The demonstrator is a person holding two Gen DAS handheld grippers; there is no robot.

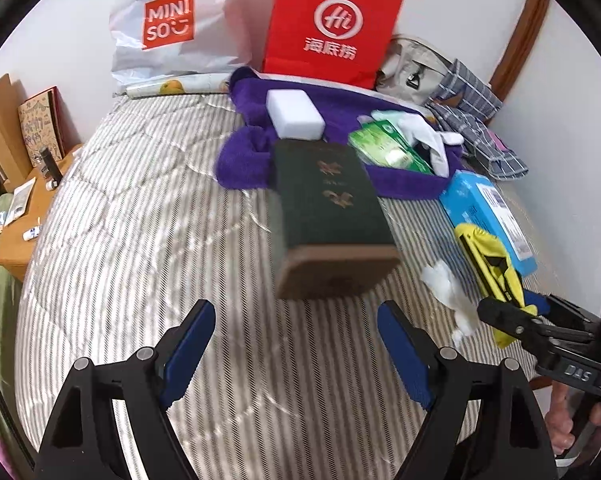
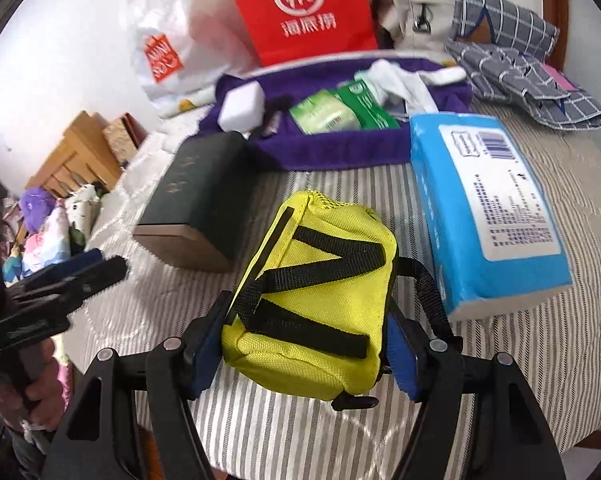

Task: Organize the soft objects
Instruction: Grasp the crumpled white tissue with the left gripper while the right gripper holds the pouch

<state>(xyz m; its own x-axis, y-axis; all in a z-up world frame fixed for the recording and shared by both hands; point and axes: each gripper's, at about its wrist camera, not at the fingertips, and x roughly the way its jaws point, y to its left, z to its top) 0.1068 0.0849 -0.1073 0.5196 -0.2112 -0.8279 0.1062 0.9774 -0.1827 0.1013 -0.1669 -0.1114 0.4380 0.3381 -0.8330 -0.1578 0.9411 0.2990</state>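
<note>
My right gripper [image 2: 306,344] is shut on a yellow pouch with black straps [image 2: 312,300] and holds it over the striped bed; the pouch also shows in the left wrist view [image 1: 490,268]. My left gripper [image 1: 296,344] is open and empty, just in front of a dark green box [image 1: 328,216]. A purple towel [image 1: 340,108] at the back carries a white sponge block [image 1: 294,114], a green packet [image 1: 388,150] and white cloth [image 1: 416,128]. A blue tissue pack [image 2: 488,208] lies to the right of the pouch.
A red paper bag [image 1: 328,24] and a white Miniso plastic bag [image 1: 168,24] stand against the wall. A beige bag [image 1: 412,68] and checked grey cloth [image 1: 472,120] lie back right. A crumpled white tissue [image 1: 448,292] lies on the bed. A wooden side table [image 1: 24,220] stands left.
</note>
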